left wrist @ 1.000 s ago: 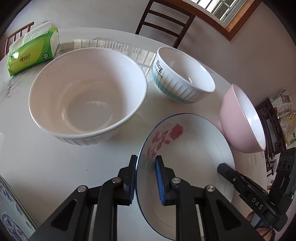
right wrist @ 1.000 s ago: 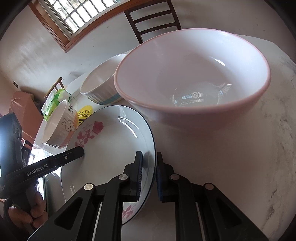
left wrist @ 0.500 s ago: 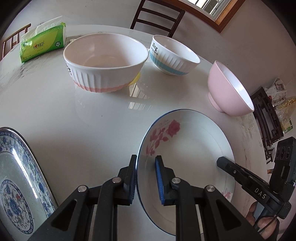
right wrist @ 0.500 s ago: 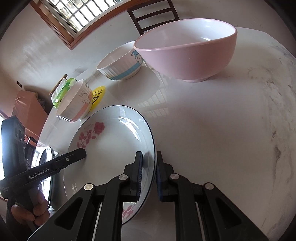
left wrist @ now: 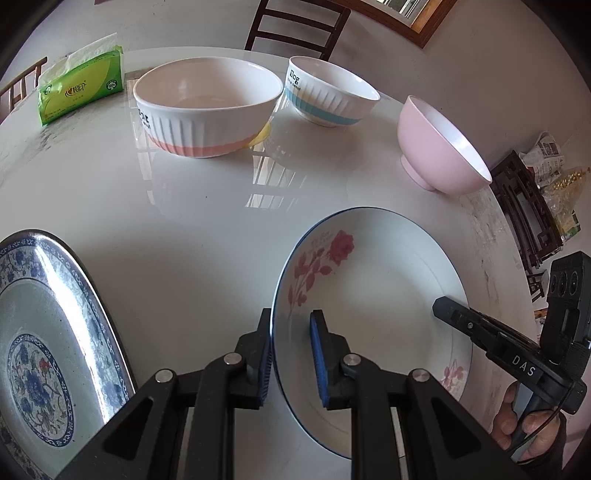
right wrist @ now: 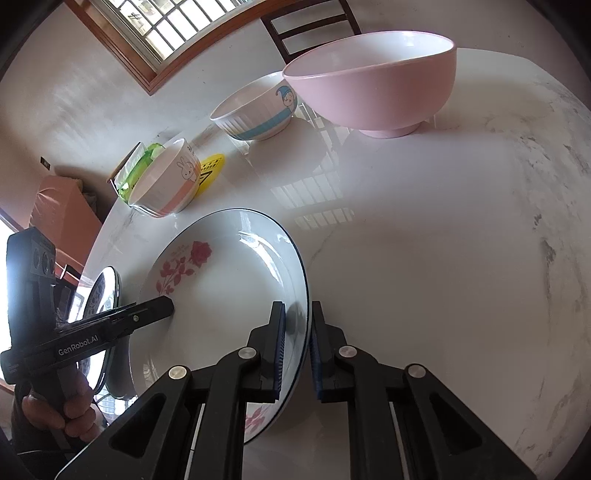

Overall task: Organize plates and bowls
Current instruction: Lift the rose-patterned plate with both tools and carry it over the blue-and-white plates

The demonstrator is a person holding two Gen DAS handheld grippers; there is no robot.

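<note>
A white plate with red roses and a thin blue rim (left wrist: 376, 295) (right wrist: 229, 295) is held between both grippers, just above the white table (left wrist: 184, 221). My left gripper (left wrist: 291, 354) is shut on its left rim. On the opposite rim my right gripper (right wrist: 297, 347) is shut. A blue-patterned plate (left wrist: 44, 332) (right wrist: 101, 295) lies at the left, close to the rose plate. Farther back stand a ribbed bowl with a pink band (left wrist: 207, 107), a ribbed bowl with a blue band (left wrist: 328, 96) and a plain pink bowl (left wrist: 439, 155) (right wrist: 376, 85).
A green tissue pack (left wrist: 81, 88) lies at the far left of the table, and a yellow sticker (right wrist: 210, 173) shows beside the pink-banded bowl. A wooden chair (left wrist: 295, 26) stands behind the table. Dark furniture and bags (left wrist: 535, 206) sit past the right edge.
Both grippers drew back from the bowls with the rose plate between them, so the bowls look smaller and farther. The blue-patterned plate has come into view at the left.
</note>
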